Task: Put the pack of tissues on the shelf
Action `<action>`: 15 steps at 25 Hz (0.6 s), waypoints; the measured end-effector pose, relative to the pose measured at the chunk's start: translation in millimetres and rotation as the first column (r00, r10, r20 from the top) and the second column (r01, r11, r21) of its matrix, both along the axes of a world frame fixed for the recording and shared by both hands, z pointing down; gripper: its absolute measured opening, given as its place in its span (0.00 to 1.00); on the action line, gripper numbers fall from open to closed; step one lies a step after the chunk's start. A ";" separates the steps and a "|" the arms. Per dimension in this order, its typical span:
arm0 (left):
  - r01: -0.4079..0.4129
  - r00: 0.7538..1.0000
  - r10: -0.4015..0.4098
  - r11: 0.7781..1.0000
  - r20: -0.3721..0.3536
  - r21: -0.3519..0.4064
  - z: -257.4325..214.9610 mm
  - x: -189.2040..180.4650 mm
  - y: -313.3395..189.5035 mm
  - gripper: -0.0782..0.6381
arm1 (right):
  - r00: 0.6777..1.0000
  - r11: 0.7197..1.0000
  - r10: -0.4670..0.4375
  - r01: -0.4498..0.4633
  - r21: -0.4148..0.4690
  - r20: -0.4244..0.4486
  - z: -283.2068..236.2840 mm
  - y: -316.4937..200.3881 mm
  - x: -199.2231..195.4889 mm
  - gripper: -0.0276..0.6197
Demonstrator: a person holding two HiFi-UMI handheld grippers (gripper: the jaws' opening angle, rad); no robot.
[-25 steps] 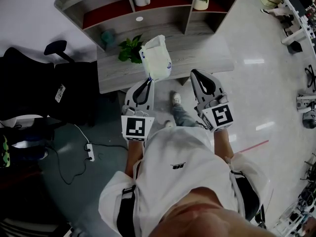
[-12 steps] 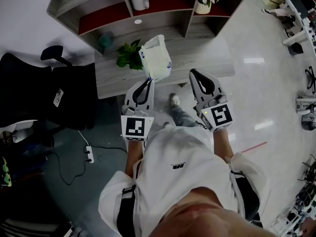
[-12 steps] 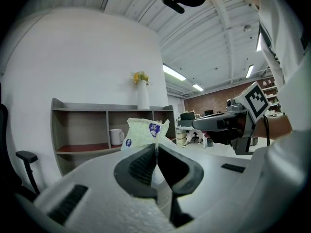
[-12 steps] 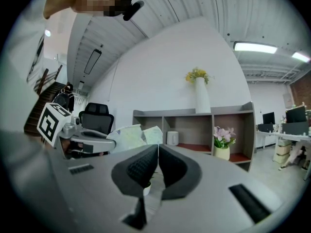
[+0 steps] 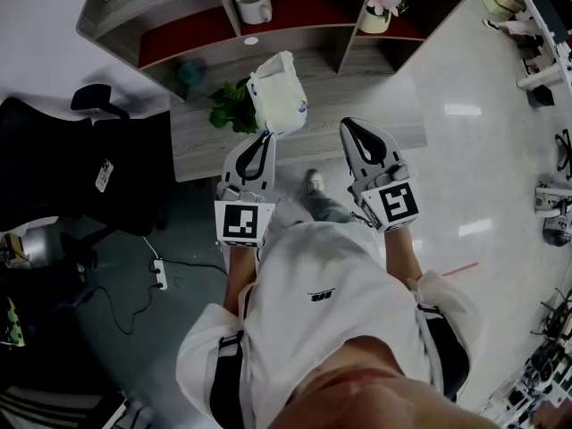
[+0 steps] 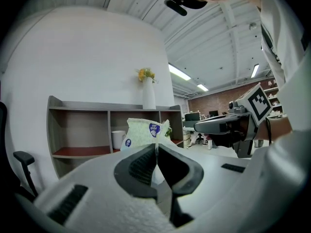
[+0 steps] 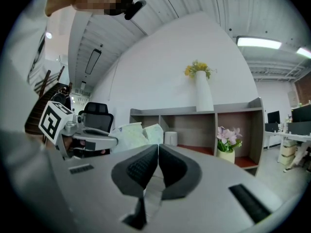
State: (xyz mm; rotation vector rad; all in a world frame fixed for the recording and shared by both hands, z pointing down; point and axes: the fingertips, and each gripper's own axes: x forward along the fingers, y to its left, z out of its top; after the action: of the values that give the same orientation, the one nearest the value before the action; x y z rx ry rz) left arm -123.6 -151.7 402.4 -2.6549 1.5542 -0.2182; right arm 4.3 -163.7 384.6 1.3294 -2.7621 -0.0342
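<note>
The pack of tissues (image 5: pixel 278 99), white plastic with blue round labels, hangs in the air over the grey desk (image 5: pixel 375 96), in front of the shelf (image 5: pixel 295 39). My left gripper (image 5: pixel 264 136) is shut on the pack's lower edge; in the left gripper view the pack (image 6: pixel 145 132) stands up just past the closed left gripper (image 6: pixel 156 147). To its right, my right gripper (image 5: pixel 345 124) is shut with nothing in it. The right gripper view shows this right gripper (image 7: pixel 158 147) closed, and the pack (image 7: pixel 130 133) to the left.
The shelf holds a white mug (image 5: pixel 254 0) and a pot of pink flowers (image 5: pixel 376 11) in red-floored compartments. A green plant (image 5: pixel 230 107) sits on the desk by the pack. A black office chair (image 5: pixel 98 164) stands left; a power strip (image 5: pixel 162 273) lies on the floor.
Both grippers have moved slightly forward toward the shelf, and the pack has travelled with the left one. Both stay shut.
</note>
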 end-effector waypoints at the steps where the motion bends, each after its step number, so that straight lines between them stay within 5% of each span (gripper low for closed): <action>1: 0.004 1.000 -0.004 1.000 0.000 0.001 -0.8 0.7 -4.9 0.15 | 1.000 1.000 -0.005 0.005 -0.001 0.000 -0.2 -4.8 0.1 0.08; 15: 0.050 0.999 -0.050 0.999 0.002 0.011 -8.2 15.3 -69.2 0.15 | 0.998 0.999 -0.053 0.053 0.003 0.034 -9.4 -68.1 8.8 0.08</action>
State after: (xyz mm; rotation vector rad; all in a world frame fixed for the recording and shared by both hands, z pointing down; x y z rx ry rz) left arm -108.3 -220.9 394.3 -2.6084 1.6176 -0.2140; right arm 13.1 -231.8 375.2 1.2688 -2.8265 -0.0179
